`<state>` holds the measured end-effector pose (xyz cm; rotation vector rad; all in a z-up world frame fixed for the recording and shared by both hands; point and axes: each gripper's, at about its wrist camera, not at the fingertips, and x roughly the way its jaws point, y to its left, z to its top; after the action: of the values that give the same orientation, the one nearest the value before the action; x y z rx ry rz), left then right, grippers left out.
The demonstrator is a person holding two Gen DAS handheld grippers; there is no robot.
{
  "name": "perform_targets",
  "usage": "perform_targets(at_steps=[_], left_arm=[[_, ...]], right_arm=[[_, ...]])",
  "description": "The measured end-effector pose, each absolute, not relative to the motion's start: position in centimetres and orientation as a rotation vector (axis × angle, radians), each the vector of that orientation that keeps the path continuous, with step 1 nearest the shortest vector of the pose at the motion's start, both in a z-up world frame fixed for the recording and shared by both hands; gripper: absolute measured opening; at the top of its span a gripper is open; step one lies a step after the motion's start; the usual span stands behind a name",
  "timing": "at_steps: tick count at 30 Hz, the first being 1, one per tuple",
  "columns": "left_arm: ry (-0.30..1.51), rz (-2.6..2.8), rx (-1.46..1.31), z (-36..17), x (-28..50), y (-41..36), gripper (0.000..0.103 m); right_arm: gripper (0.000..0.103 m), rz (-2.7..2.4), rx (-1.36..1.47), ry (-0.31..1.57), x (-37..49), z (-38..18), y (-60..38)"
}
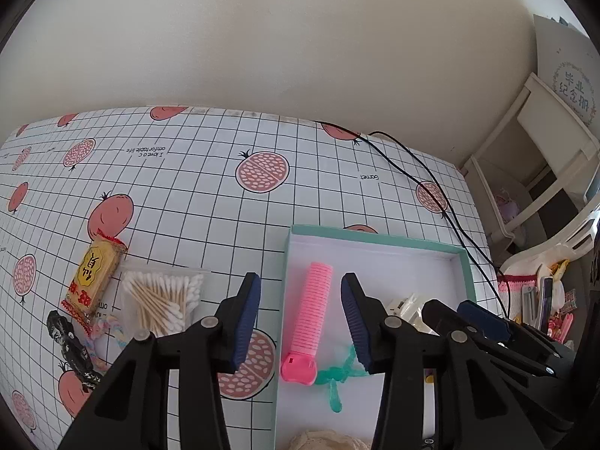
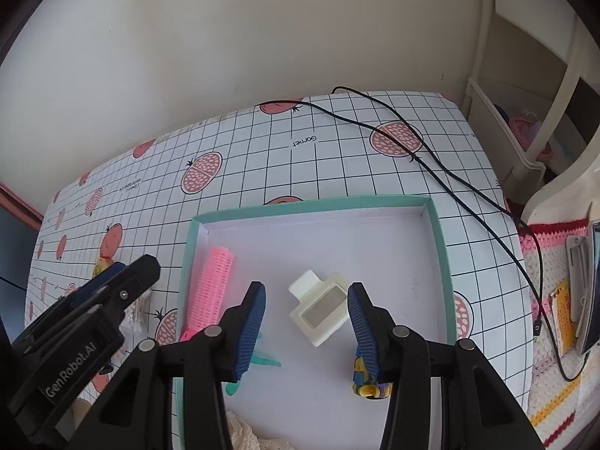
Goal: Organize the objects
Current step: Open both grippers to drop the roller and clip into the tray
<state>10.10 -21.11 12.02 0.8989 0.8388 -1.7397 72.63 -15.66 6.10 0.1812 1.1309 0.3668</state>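
A shallow teal-rimmed box (image 1: 465, 273) (image 2: 437, 232) lies on the gridded table. Inside it are a pink hair roller (image 1: 313, 318) (image 2: 213, 288), a teal ribbon piece (image 1: 337, 373) (image 2: 262, 360), a white square case (image 2: 320, 307) and a small yellow toy figure (image 2: 362, 375). My left gripper (image 1: 300, 318) hangs open above the roller, its jaws on either side of it, holding nothing. My right gripper (image 2: 305, 328) is open over the white case, empty. Left of the box lie a bag of cotton swabs (image 1: 161, 300), a yellow snack packet (image 1: 93, 277) and a black patterned item (image 1: 73, 348).
A black cable (image 2: 442, 172) runs across the table's far right part and off its edge. White shelving (image 1: 532, 165) stands right of the table, with a crocheted mat (image 2: 551, 393) and small clutter below. Cream lace fabric (image 2: 243, 435) lies at the box's near edge.
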Motion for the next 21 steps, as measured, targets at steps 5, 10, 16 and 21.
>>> perform_targets(at_steps=[5,10,16,21], left_arm=[[0.847,-1.705,0.907,11.8,11.0,-21.4,0.054],[0.856,-1.68,0.909,11.5,11.9,-21.6,0.061],[0.836,-1.652,0.916,11.5,12.8,-21.5,0.08],[0.806,-1.635,0.932,11.3,13.2,-21.5,0.091]], right_arm=[[0.063,0.364,0.17,1.146,72.6,5.6,-15.6],[0.073,0.361,0.147,1.151,72.6,5.3,-15.4],[0.085,0.359,0.133,1.153,72.7,5.2,-15.2],[0.096,0.361,0.122,1.153,72.7,5.1,-15.0]])
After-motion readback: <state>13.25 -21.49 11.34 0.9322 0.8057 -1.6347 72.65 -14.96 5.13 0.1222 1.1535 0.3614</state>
